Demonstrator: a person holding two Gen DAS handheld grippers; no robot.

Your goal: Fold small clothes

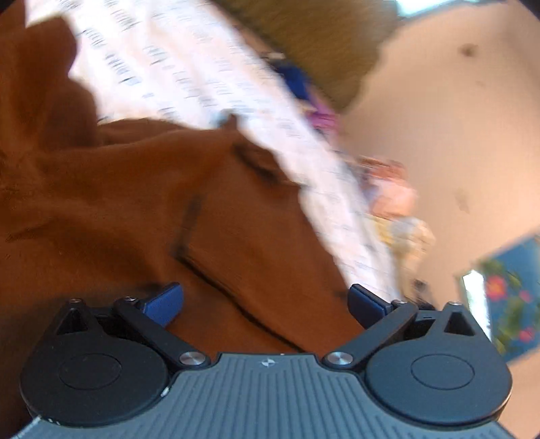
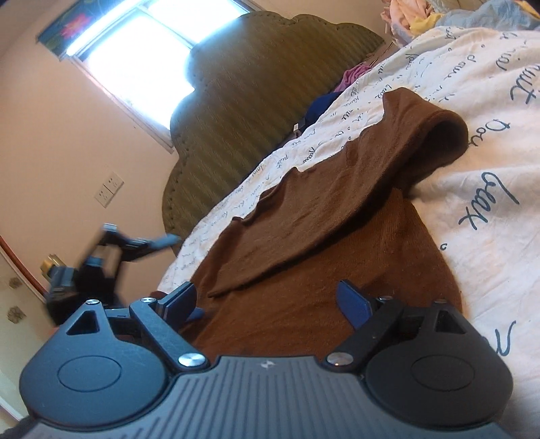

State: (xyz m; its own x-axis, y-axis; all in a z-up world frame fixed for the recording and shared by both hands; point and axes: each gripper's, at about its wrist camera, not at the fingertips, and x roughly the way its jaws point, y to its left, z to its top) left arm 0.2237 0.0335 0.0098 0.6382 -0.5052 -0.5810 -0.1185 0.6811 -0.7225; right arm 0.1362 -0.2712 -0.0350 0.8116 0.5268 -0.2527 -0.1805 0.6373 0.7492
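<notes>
A brown knit garment [image 1: 135,209] [image 2: 303,236] lies on a bed with a white sheet [image 1: 189,67] [image 2: 489,219] printed in blue script. In the right wrist view one sleeve [image 2: 354,175] lies folded across the garment's body, its cuff standing open. My right gripper [image 2: 266,300] is open just above the garment's near part, nothing between its blue pads. My left gripper [image 1: 265,301] is open too, low over the brown cloth near a folded edge, gripping nothing. The left wrist view is blurred. The left gripper [image 2: 158,243] also shows blurred at the bed's left edge.
A padded green headboard [image 2: 253,101] stands at the bed's far end below a bright window [image 2: 135,50]. A pile of pale clothes [image 2: 422,17] [image 1: 395,199] sits at one side of the bed. Blue and purple clothes [image 2: 324,104] lie near the headboard.
</notes>
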